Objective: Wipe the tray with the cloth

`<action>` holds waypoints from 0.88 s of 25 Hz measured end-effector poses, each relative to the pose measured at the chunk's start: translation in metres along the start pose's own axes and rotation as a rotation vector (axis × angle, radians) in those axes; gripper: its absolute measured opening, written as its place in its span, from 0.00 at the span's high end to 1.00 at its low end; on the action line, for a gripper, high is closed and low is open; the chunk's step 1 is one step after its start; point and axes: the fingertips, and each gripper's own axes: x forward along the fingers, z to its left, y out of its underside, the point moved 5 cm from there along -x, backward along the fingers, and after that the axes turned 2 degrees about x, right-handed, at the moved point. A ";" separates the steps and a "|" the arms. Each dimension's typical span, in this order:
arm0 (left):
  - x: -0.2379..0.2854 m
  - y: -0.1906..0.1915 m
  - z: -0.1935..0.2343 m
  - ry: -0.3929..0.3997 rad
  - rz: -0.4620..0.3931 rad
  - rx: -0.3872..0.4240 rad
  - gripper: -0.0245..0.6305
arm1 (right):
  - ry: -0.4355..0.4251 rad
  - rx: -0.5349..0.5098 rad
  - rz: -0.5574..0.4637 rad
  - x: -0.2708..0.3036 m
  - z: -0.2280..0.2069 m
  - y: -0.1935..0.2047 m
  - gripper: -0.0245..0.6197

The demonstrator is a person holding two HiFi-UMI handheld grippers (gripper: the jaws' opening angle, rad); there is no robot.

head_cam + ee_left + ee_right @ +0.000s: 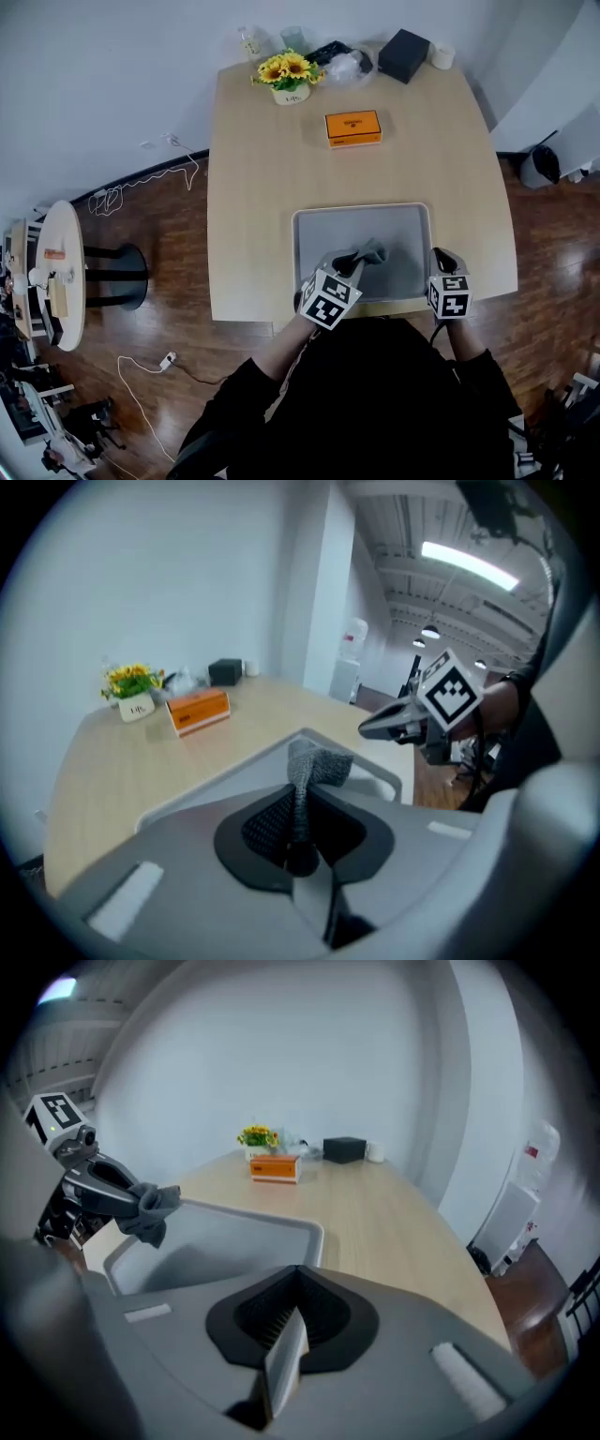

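A grey tray [403, 220] lies on the wooden table near its front edge. My left gripper [357, 262] is shut on a grey cloth [371, 252], which it holds bunched a little above the tray's front part. In the left gripper view the cloth [319, 761] sticks out from between the closed jaws, with the tray's rim [375, 772] beyond it. My right gripper [441, 257] hovers over the tray's right front corner, apart from the cloth. Its jaws [295, 1290] stand together with nothing between them. From that side the cloth [150, 1211] hangs off the left gripper [127, 1194].
An orange box [353, 127] sits mid-table behind the tray. At the back edge stand a pot of yellow flowers [289, 75], a plastic bag [345, 64], a black box [405, 54] and a small white cup [442, 56]. A round side table [61, 272] is on the floor to the left.
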 end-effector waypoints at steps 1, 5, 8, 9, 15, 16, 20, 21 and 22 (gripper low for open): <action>-0.017 -0.016 -0.001 -0.014 -0.067 0.012 0.95 | -0.015 -0.007 -0.045 -0.008 0.006 -0.015 0.96; -0.088 -0.064 0.009 -0.133 -0.286 0.040 0.95 | -0.116 -0.040 -0.250 -0.046 0.036 -0.077 0.96; -0.132 -0.080 0.023 -0.240 -0.430 -0.021 0.95 | -0.187 -0.069 -0.453 -0.089 0.058 -0.126 0.96; -0.142 -0.081 0.029 -0.277 -0.469 -0.053 0.95 | -0.205 -0.080 -0.513 -0.102 0.065 -0.140 0.96; -0.160 -0.044 0.063 -0.406 -0.485 -0.250 0.95 | -0.240 -0.076 -0.624 -0.125 0.081 -0.169 0.96; -0.162 -0.030 0.074 -0.444 -0.468 -0.273 0.95 | -0.236 -0.069 -0.623 -0.124 0.080 -0.170 0.96; -0.164 0.056 0.132 -0.614 -0.321 -0.408 0.95 | -0.226 -0.041 -0.602 -0.119 0.071 -0.167 0.96; -0.159 0.080 0.143 -0.634 -0.278 -0.445 0.95 | -0.225 -0.040 -0.597 -0.118 0.070 -0.167 0.96; -0.152 0.104 0.153 -0.638 -0.238 -0.486 0.95 | -0.224 -0.039 -0.593 -0.117 0.069 -0.166 0.96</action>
